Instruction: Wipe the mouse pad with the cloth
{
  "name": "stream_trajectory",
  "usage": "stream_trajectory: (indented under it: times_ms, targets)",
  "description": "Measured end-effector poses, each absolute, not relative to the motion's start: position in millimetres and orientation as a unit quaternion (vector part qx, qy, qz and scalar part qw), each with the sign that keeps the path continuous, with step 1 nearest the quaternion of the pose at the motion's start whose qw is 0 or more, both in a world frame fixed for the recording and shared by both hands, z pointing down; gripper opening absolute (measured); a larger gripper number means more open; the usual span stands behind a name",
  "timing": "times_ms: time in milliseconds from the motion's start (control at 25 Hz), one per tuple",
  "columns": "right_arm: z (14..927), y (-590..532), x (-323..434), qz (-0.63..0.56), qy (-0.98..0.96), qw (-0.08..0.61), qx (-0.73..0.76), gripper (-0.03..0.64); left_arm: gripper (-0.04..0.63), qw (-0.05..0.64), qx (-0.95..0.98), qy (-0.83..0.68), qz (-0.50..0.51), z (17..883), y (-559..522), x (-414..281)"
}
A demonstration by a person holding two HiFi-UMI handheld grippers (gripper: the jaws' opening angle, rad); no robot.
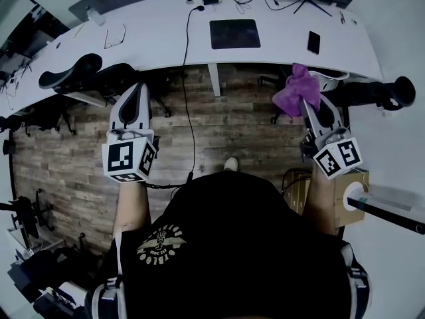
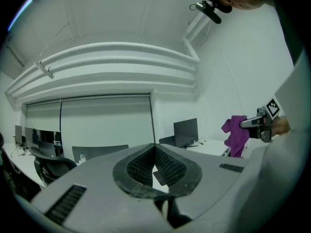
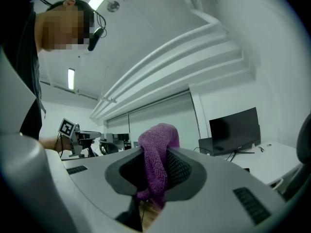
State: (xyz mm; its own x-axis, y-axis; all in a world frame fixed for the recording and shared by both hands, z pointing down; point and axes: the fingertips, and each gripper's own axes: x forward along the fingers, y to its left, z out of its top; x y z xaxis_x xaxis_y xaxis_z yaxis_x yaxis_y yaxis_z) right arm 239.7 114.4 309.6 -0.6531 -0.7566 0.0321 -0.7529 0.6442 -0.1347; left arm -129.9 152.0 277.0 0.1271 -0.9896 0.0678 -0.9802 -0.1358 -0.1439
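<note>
The dark mouse pad [image 1: 234, 34] lies flat on the white desk [image 1: 166, 38], far ahead of both grippers. A purple cloth [image 1: 297, 90] hangs from my right gripper [image 1: 307, 105], whose jaws are shut on it; in the right gripper view the cloth [image 3: 156, 161] fills the gap between the pads at my right gripper [image 3: 158, 171]. My left gripper [image 1: 137, 97] is held up over the wooden floor, and its jaws [image 2: 154, 169] are closed with nothing between them. From the left gripper view the cloth [image 2: 236, 134] shows at the right.
A black phone [image 1: 313, 42], glasses [image 1: 114, 38] and cables [image 1: 192, 12] lie on the desk. Office chairs [image 1: 83, 72] stand under its left part, another chair [image 1: 372, 92] at the right. A cardboard box [image 1: 345, 195] sits by my right side.
</note>
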Motion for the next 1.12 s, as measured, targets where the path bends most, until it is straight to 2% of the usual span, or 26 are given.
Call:
stream_trajectory:
  times_ms: [200,600,1120]
  targets:
    - [309,95,247,-0.065,0.914,0.02,-0.401,0.084,0.002,0.046,-0.741,0.666,-0.068,270,145,-120]
    - [313,67,231,-0.078,0.921,0.024,-0.381,0.084,0.002,0.028,-0.723,0.686,-0.075,284,141,-140]
    - [312,13,233,-0.076,0.909,0.022,-0.408,0.084,0.002,0.034,-0.744,0.665,-0.056,287,67,-142]
